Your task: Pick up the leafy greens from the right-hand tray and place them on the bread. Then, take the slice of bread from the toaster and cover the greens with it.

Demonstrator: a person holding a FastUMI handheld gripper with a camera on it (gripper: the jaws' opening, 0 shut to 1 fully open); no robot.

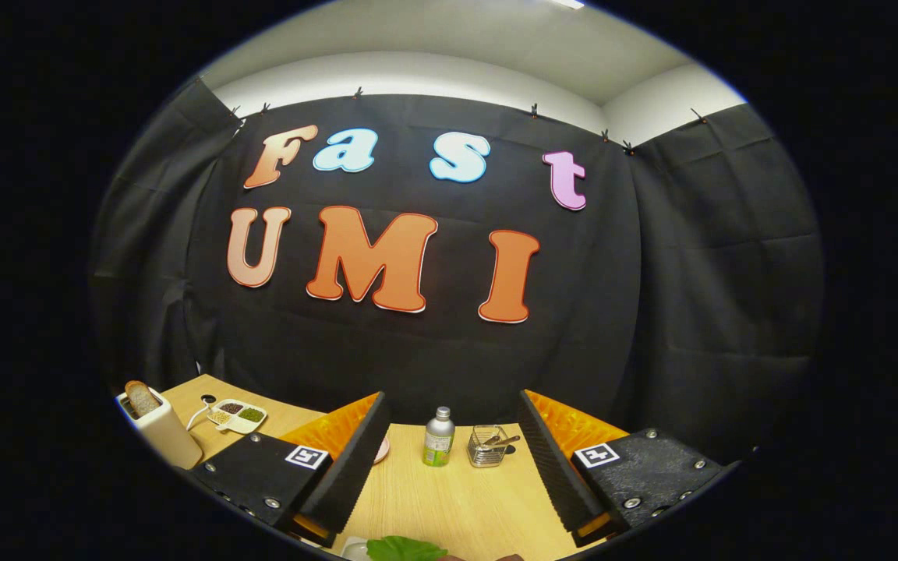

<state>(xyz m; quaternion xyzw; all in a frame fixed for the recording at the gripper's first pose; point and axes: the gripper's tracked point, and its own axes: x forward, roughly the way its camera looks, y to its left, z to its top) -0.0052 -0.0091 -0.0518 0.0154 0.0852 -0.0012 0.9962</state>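
Gripper [449,467] open and empty above the bench [449,499], greens [406,548] just below it ungrasped, bread [142,398] in toaster [160,432]: apparently nothing done yet

Black cloth wall [433,343] clipped up below a white ceiling [449,47] — pale wooden table [457,499] in front.

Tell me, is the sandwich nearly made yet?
Not yet, it looks barely started. The gripper is open, holding nothing. The leafy greens lie low between its fingers, waiting to be picked up. The bread slice sits in the toaster. Left: move the greens, then cover them with that slice.
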